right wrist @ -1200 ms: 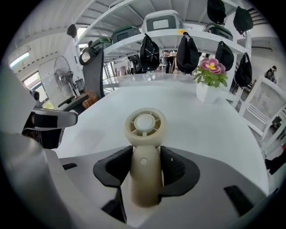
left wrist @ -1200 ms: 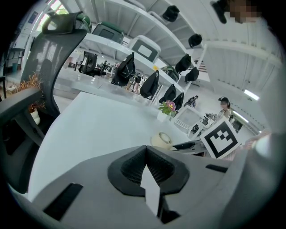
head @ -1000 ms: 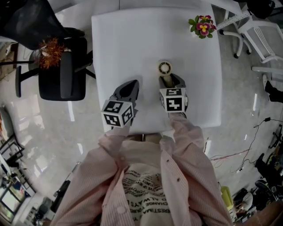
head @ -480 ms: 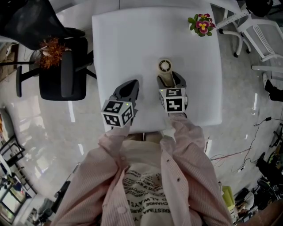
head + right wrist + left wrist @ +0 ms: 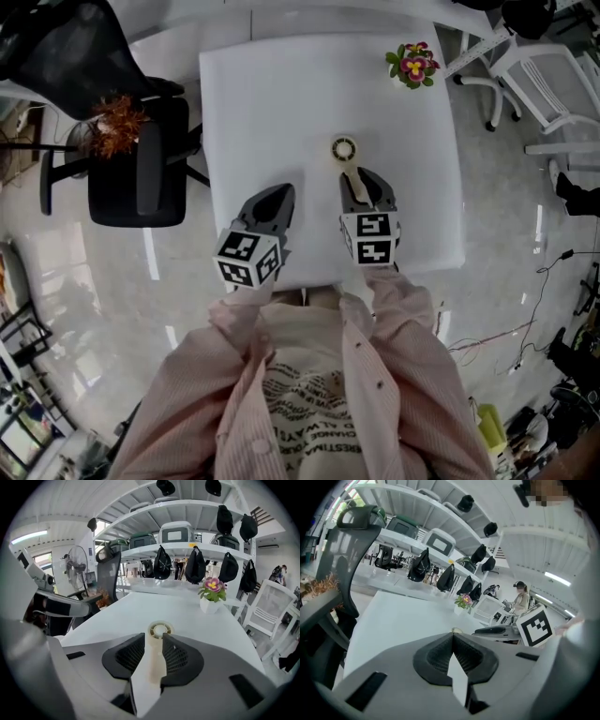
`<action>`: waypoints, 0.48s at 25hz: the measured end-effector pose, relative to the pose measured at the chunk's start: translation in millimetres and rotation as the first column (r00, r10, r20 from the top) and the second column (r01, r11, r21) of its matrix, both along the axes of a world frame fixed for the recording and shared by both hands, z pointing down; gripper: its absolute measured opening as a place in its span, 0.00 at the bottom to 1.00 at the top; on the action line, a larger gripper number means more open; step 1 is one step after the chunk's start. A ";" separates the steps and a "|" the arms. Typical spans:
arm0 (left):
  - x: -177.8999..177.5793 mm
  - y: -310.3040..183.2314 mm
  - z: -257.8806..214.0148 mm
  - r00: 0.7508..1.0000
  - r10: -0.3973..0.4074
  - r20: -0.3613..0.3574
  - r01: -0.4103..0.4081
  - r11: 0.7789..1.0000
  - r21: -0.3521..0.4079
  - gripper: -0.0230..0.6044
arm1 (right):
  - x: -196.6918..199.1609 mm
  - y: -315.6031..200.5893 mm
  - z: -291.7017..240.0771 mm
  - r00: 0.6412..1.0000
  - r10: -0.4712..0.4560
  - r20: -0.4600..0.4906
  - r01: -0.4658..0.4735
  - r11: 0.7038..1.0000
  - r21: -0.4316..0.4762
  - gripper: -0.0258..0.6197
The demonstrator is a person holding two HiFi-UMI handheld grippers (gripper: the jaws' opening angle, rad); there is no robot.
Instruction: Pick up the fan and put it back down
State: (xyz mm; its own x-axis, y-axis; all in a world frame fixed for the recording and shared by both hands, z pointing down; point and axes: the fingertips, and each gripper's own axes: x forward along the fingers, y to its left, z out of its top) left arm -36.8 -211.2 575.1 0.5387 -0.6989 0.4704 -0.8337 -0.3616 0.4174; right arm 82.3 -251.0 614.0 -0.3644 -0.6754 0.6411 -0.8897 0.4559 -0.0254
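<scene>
A small cream hand fan with a round head points away from me over the white table. Its handle runs back between the jaws of my right gripper. In the right gripper view the fan sits with its handle between the two black pads, which are closing and touch it on both sides; my right gripper holds it there. My left gripper hovers to the left of the fan, apart from it. Its jaws meet at the tip with nothing between them in the left gripper view.
A potted plant with pink flowers stands at the table's far right corner. A black office chair is at the table's left side. White chairs stand to the right. Shelves with monitors and bags fill the background.
The right jaws spread wider, then narrowed onto the fan handle. Both grippers have risen a little.
</scene>
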 end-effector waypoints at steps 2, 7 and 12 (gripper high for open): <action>1.1 2.6 -11.9 1.000 0.023 0.001 -0.023 0.999 0.035 0.04 | 0.2 2.4 -12.2 1.000 0.005 0.014 -0.006 1.000 0.019 0.17; 1.1 13.0 -42.1 0.998 0.056 0.006 -0.056 0.993 0.102 0.04 | 1.1 12.8 -45.3 0.998 0.013 0.057 -0.017 0.998 0.067 0.07; 0.7 21.3 -77.6 0.997 0.082 0.009 -0.082 0.980 0.182 0.04 | -0.3 26.2 -79.1 0.993 -0.007 0.120 -0.006 0.995 0.103 0.06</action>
State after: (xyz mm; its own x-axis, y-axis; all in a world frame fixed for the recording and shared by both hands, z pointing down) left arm -36.1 -189.9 497.4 0.5973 -0.7263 0.3401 -0.7985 -0.4987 0.3372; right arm 82.0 -224.7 534.9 -0.4347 -0.7351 0.5202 -0.8827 0.4622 -0.0846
